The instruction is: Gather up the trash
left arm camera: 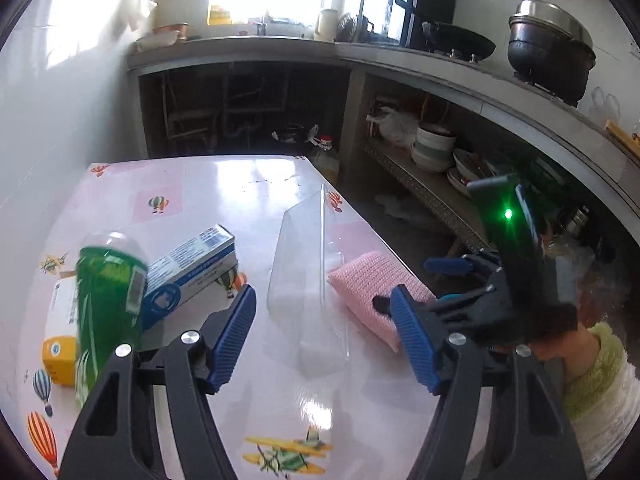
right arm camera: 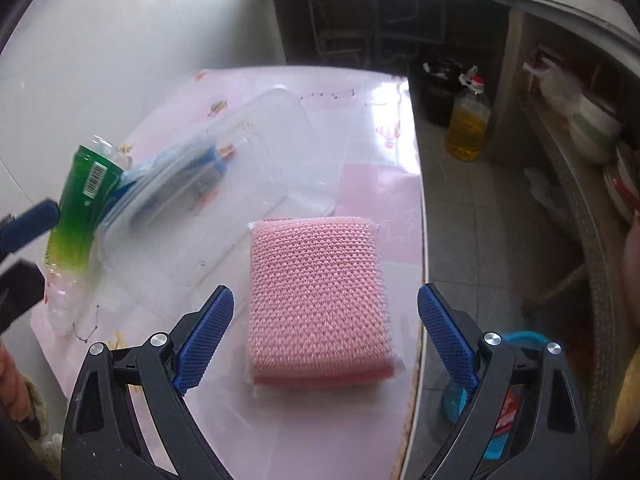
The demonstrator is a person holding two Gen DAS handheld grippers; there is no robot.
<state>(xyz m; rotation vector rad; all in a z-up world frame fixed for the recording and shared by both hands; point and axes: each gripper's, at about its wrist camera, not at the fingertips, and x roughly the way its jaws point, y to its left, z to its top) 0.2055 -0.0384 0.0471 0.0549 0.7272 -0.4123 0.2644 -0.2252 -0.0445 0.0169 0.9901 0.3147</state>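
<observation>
Left wrist view: the left gripper [left arm camera: 324, 340] was held above the pink tablecloth [left arm camera: 208, 192] with its blue-padded jaws apart and nothing pressed between them. A clear plastic container [left arm camera: 308, 280] was seen lying ahead of the jaws. Just left of that container a blue-and-white carton [left arm camera: 192, 268] was seen, and further left a green plastic bottle [left arm camera: 108, 304] with a small yellow box [left arm camera: 60, 360] near its base. Just right of the container a pink mesh sponge [left arm camera: 372, 292] was seen at the table's edge, partly covered by the right gripper [left arm camera: 452, 280], which was held by a hand in a fleecy sleeve [left arm camera: 600, 380].

Right wrist view: the right gripper [right arm camera: 326, 340] was shown with its jaws spread wide on either side of the pink mesh sponge [right arm camera: 316, 300], neither pad seen touching it. The clear plastic container [right arm camera: 240, 176] lay just beyond and left of the sponge, the green plastic bottle [right arm camera: 88, 188] further left, where a blue pad of the left gripper [right arm camera: 28, 226] was seen at the frame's edge
</observation>
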